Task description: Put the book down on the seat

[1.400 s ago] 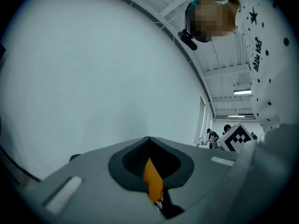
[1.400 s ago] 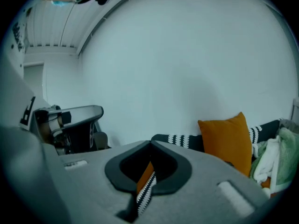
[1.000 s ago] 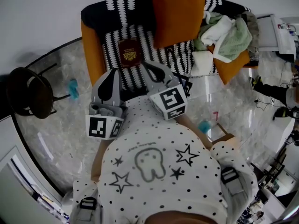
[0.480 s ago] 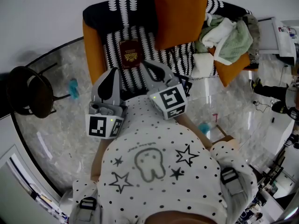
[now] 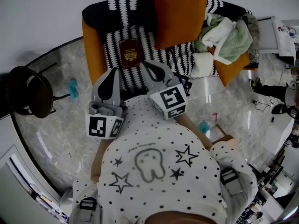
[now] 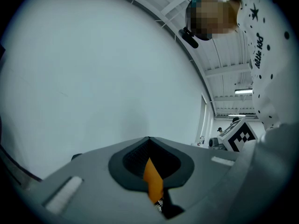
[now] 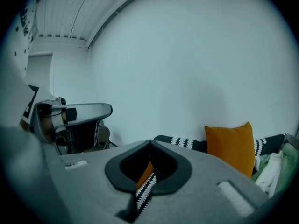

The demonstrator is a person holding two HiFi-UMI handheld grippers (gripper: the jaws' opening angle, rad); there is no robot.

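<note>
Book (image 5: 130,53), dark red cover with gold emblem, lies flat on black-and-white patterned seat (image 5: 111,48), nothing touching it. Left gripper (image 5: 113,73) and right gripper (image 5: 147,65) both up close to person's chest, pointing at seat, tips just short of book. Both sets of jaws pinched fully together, nothing in either. Orange cushion (image 5: 179,14) propped against backrest right of book, clothes pile (image 5: 224,34) further right.
</note>
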